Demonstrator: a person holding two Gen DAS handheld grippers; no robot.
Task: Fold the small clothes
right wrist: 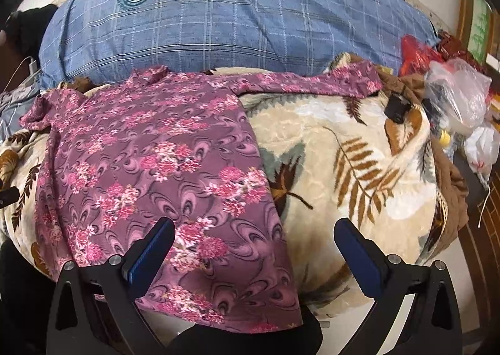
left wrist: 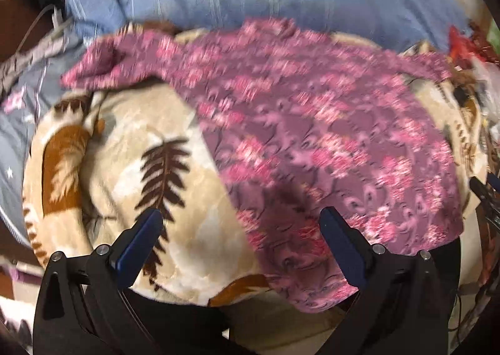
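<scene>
A small purple top with pink flowers (left wrist: 312, 123) lies spread flat on a cream blanket with brown leaf print (left wrist: 131, 167); it also shows in the right wrist view (right wrist: 150, 161) with one sleeve stretched right along the far edge. My left gripper (left wrist: 242, 220) is open and empty, over the top's lower left hem. My right gripper (right wrist: 254, 230) is open and empty, over the top's lower right edge. The left wrist view is motion-blurred.
A blue plaid pillow (right wrist: 234, 20) lies behind the blanket. Plastic bags and red wrapping (right wrist: 453, 95) are piled at the right. A grey quilt and a white cable (left wrist: 37, 42) are at the left.
</scene>
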